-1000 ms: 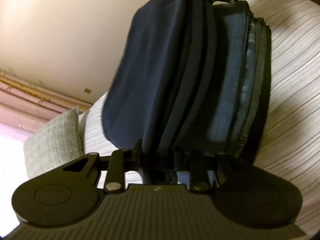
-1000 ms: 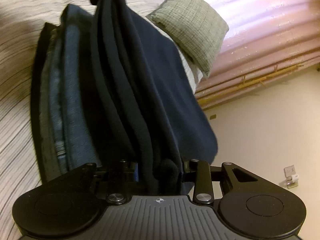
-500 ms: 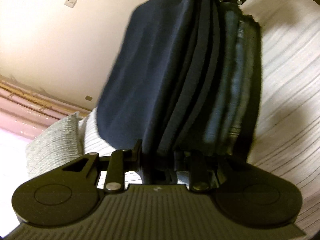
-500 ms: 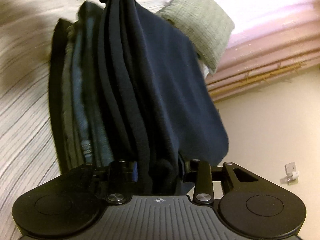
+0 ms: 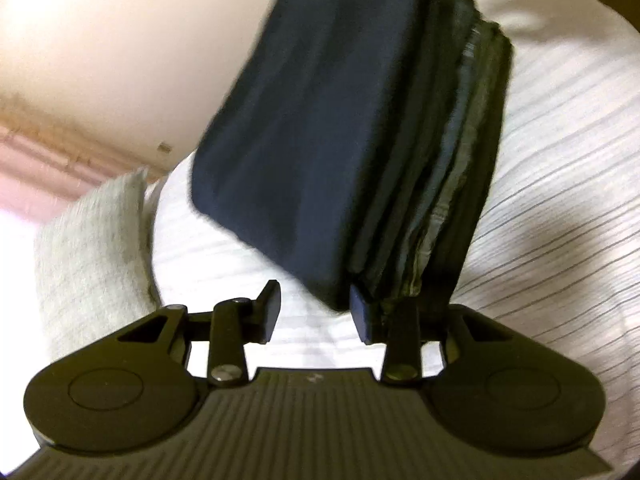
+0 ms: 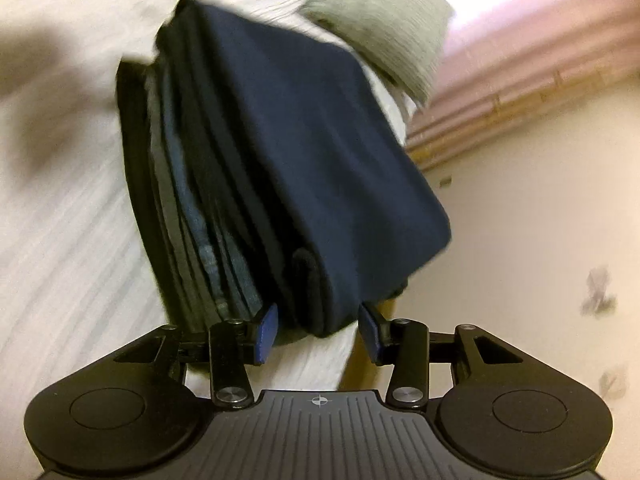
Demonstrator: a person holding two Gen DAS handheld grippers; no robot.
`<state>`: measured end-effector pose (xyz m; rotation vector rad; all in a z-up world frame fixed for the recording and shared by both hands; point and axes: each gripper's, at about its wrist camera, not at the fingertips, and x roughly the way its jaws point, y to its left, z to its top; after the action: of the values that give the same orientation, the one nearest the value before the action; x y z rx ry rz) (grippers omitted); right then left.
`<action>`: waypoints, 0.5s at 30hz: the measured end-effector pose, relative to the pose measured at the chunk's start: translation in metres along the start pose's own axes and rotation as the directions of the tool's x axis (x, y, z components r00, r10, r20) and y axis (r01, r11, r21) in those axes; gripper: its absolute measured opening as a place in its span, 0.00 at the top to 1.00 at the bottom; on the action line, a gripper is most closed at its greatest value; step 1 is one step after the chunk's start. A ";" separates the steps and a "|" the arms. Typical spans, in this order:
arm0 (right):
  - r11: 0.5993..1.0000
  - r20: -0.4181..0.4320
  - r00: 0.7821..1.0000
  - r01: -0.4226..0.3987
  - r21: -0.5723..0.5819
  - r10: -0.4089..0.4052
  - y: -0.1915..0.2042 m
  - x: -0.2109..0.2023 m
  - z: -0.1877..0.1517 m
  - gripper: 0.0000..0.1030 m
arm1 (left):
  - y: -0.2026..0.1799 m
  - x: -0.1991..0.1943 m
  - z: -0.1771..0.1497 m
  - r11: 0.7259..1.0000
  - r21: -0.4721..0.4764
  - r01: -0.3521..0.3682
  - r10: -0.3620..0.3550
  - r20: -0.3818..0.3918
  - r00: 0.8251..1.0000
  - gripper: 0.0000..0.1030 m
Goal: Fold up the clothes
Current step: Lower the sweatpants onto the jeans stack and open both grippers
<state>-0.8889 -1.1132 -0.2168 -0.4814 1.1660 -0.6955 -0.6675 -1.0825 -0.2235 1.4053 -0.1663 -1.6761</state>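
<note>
A folded navy garment [image 5: 304,128] [image 6: 320,160] lies on top of a stack of folded blue, grey and black clothes [image 5: 452,200] [image 6: 192,220] on the striped bedcover [image 5: 560,160] [image 6: 60,240]. My left gripper [image 5: 316,314] sits at one end of the stack. Its jaws are opening, and the garment's near corner rests just beyond the tips, beside the right finger [image 5: 362,314]. My right gripper [image 6: 318,328] is at the opposite end, jaws also opening. The garment's rolled edge hangs in the gap there, and the blue pads [image 6: 266,326] do not press on it.
A grey pillow [image 5: 92,232] [image 6: 384,28] lies on the bed beside the stack. Behind it hang pink curtains [image 5: 24,160] [image 6: 520,48]. The bed's edge and pale floor [image 6: 540,240] are close to the stack on that side.
Both grippers were shut on the navy garment's ends. Both have let go, spread their jaws and drawn back a little, and the garment now lies loose on the stack.
</note>
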 end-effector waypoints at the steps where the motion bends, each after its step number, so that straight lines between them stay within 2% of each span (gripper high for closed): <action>1: 0.998 0.014 1.000 -0.016 0.055 0.015 -0.003 -0.011 0.004 0.58 | 0.007 -0.006 -0.003 0.999 -0.039 -0.003 0.003 -0.002 1.000 0.67; 3: 0.982 0.060 0.997 -0.053 0.180 0.043 -0.007 -0.033 0.015 0.58 | 0.025 -0.019 -0.006 0.992 -0.123 -0.012 0.013 0.003 1.000 0.67; 6: 0.908 0.121 0.988 -0.139 0.394 0.098 -0.035 -0.037 0.029 0.58 | 0.043 -0.021 0.005 0.970 -0.242 0.013 -0.007 0.023 1.000 0.67; 8: 0.831 0.147 0.978 -0.204 0.518 0.149 -0.049 -0.029 0.035 0.58 | 0.050 -0.015 0.014 0.954 -0.294 0.058 -0.048 0.039 0.998 0.67; 10: 0.723 0.152 0.968 -0.251 0.643 0.200 -0.064 -0.008 0.035 0.58 | 0.053 -0.006 0.022 0.938 -0.331 0.104 -0.092 0.051 0.994 0.67; 11: 0.668 0.143 0.962 -0.265 0.695 0.232 -0.069 0.005 0.032 0.58 | 0.051 0.000 0.023 0.934 -0.337 0.120 -0.110 0.048 0.993 0.67; 13: 0.586 0.122 0.953 -0.269 0.764 0.278 -0.070 0.019 0.018 0.59 | 0.046 0.013 0.026 0.926 -0.346 0.150 -0.147 0.034 0.989 0.67; 15: 0.562 0.115 0.946 -0.275 0.780 0.303 -0.070 0.021 0.009 0.59 | 0.037 0.025 0.026 0.921 -0.351 0.168 -0.175 0.013 0.984 0.67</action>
<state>-0.8923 -1.1776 -0.1803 0.4867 0.8145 -0.8485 -0.6675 -1.1320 -0.2101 1.1889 0.2655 -1.7317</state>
